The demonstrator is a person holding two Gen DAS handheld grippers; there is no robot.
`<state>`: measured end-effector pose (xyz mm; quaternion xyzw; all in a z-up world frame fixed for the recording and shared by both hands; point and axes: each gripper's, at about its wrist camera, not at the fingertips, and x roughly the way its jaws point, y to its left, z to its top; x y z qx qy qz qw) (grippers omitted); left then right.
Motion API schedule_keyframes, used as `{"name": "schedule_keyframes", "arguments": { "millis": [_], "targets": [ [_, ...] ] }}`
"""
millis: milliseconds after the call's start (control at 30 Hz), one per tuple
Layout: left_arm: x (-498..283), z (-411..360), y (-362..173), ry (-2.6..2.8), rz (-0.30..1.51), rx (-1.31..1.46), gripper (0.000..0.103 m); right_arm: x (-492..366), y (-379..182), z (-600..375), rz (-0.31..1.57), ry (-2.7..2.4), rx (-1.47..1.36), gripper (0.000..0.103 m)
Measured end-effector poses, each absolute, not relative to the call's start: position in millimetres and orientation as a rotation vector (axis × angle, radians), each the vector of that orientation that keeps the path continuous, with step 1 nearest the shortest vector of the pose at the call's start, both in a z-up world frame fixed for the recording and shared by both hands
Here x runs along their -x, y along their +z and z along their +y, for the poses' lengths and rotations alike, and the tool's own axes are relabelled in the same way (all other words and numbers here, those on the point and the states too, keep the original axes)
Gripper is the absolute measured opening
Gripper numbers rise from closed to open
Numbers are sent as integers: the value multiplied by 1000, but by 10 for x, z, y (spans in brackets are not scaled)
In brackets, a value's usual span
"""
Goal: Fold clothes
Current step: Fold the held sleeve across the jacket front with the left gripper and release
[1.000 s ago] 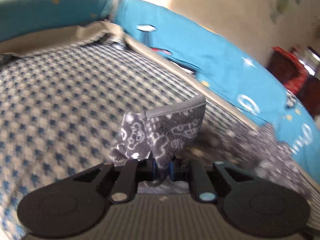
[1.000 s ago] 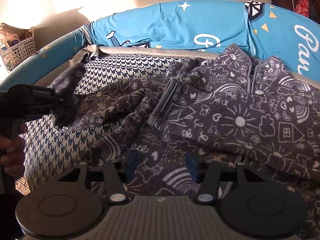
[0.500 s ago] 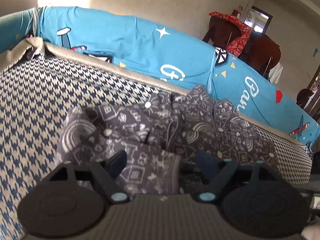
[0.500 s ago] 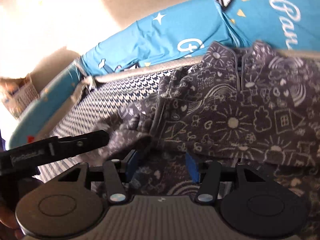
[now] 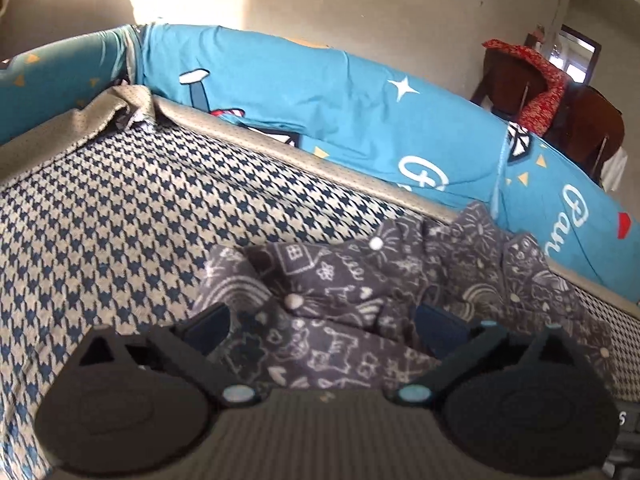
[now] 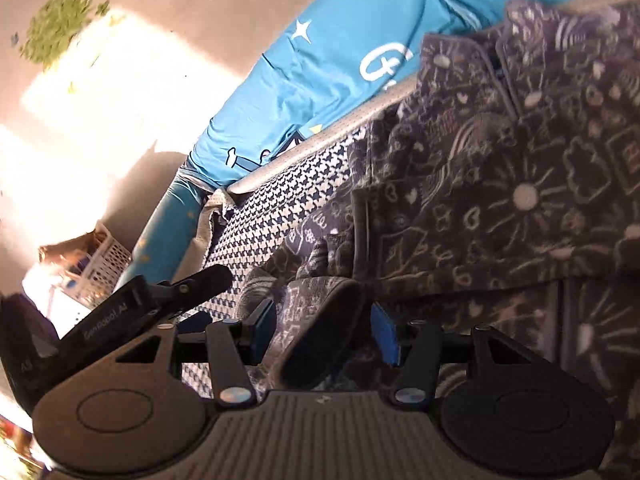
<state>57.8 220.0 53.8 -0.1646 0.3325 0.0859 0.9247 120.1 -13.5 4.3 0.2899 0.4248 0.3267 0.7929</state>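
We're spreading the left tool (image 5: 320,326) wide over the grey fleece (image 5: 360,292) lying on the houndstooth bed (image 5: 120,220). Right tool (image 6: 324,330) is straddling a bunched fold, pad contact hard to make out.

The left black plastic two-finger gripper (image 5: 322,326) has round discs either side of a ribbed grey panel, pale-blue pivot pins and dark-blue pads (image 5: 208,324). The right black plastic two-finger gripper (image 6: 324,334), built alike, has silver pins and brighter blue pads (image 6: 385,334). White lettering marks the left one's side.
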Motion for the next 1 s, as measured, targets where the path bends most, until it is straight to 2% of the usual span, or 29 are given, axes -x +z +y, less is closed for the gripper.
{"name": "schedule_keyframes", "arguments": {
  "millis": [200,500,533,633,1000],
  "targets": [
    [-618,2326,461,215,698,394,103,-1282,-154,-13,988,702,-681,53],
    [-647,2400,387,238,715,423,103,-1285,-233,162,976,716,-661,52],
    [-645,2420,379,243,717,431,103,-1277,-220,181,967,722,-652,46],
    [-636,2479,360,256,720,454,103,-1265,-153,218,939,746,-633,13],
    [-656,2447,394,254,712,468,103,-1448,440,90,674,739,-495,10]
  ]
}}
